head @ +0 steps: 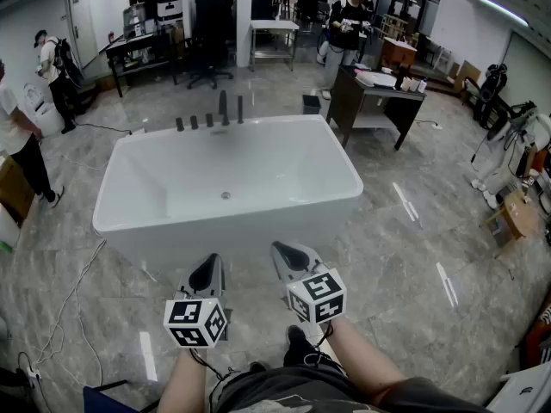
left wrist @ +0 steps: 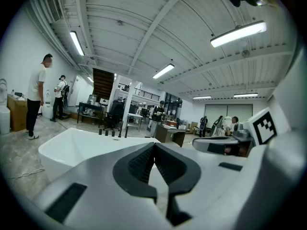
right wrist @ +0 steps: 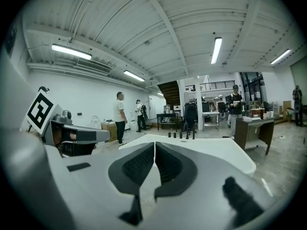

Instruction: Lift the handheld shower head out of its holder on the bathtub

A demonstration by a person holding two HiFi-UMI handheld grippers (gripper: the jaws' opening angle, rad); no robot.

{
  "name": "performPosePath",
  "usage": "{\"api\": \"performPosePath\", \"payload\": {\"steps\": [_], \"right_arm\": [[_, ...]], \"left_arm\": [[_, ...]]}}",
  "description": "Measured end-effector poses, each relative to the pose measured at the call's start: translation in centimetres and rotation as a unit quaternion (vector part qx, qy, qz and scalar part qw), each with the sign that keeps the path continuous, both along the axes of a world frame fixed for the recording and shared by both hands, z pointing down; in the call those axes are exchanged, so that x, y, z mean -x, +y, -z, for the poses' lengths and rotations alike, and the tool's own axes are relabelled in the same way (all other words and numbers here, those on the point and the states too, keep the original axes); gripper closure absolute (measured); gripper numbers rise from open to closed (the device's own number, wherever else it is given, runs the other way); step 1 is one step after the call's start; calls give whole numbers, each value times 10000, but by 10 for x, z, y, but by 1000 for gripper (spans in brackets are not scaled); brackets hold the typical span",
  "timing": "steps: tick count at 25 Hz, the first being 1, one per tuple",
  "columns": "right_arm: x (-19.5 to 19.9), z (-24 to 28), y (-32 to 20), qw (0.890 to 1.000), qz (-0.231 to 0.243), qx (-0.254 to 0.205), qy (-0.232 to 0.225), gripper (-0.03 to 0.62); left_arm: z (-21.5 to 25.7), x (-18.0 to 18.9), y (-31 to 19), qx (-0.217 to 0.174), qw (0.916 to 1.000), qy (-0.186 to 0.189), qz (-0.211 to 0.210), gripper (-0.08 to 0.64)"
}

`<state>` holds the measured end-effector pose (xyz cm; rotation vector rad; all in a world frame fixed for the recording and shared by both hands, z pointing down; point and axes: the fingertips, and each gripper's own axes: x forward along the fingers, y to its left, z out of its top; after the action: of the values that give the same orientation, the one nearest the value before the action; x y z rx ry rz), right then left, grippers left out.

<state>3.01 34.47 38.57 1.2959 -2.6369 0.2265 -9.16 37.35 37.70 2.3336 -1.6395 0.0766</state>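
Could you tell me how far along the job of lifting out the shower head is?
Done: nothing yet. The black fittings, the shower head apparently among them, stand on the far rim of the bathtub. In hand: nothing; the left gripper and right gripper are both shut and empty at the tub's near side. Left: reach across, grip the shower head, lift it out.

I can't read any txt, brand or no. here; left cube (head: pixel 196 321) and right cube (head: pixel 317 296) show only b/w square codes.
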Motion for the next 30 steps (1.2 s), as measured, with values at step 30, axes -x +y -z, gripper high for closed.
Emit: {"api": "performPosePath", "payload": {"steps": [30], "right_arm": [[25, -1, 13, 9993, -284, 84, -214, 565]], "left_arm": [[4, 46, 25, -104, 9996, 217, -143, 545]]}}
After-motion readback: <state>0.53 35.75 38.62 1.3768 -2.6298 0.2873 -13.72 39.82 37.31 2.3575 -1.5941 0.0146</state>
